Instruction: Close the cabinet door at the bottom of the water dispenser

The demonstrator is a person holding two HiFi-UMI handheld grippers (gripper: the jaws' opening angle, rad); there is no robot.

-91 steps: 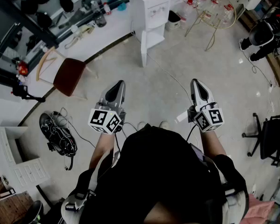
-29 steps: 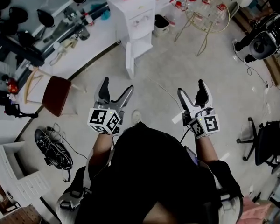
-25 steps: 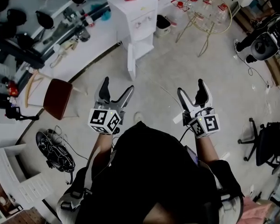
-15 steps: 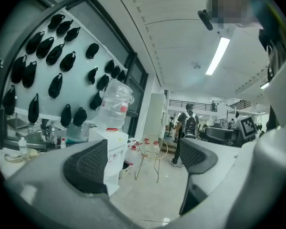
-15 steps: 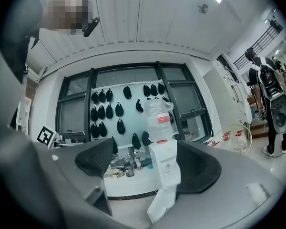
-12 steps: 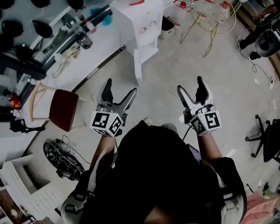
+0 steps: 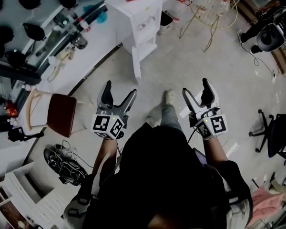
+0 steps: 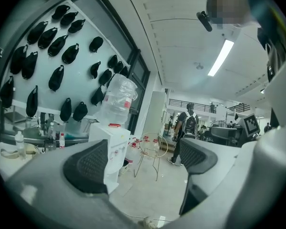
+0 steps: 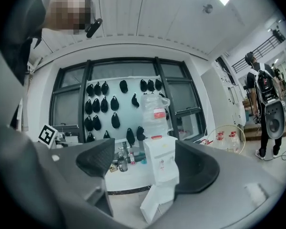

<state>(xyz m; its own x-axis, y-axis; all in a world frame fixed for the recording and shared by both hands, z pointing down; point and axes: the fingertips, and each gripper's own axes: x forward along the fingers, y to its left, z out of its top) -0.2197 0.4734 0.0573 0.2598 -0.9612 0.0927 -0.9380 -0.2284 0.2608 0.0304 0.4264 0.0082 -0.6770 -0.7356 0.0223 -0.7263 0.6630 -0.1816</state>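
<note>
The white water dispenser (image 7: 138, 13) stands against the counter at the top of the head view, a clear bottle (image 9: 155, 113) on top. Its bottom cabinet door (image 7: 135, 63) hangs open, swung out toward me. My left gripper (image 7: 119, 89) and right gripper (image 7: 196, 87) are held level above the floor, well short of the door, both open and empty. The right jaws have just been closing slightly, with nothing between them. In the right gripper view the dispenser (image 9: 161, 163) and open door (image 9: 152, 205) show between the pads. In the left gripper view the dispenser (image 8: 115, 142) sits behind the left pad.
A brown chair (image 7: 61, 114) and a cable bundle (image 7: 66, 161) lie to the left. A wire-frame round table (image 7: 214, 4) stands right of the dispenser, an office chair (image 7: 279, 132) far right. My shoe (image 7: 169, 99) is between the grippers. A person with a backpack (image 8: 186, 128) stands beyond.
Both grippers, shut in the earliest frame, now stand open. I have walked closer to the dispenser, and a foot has stepped forward between the grippers.
</note>
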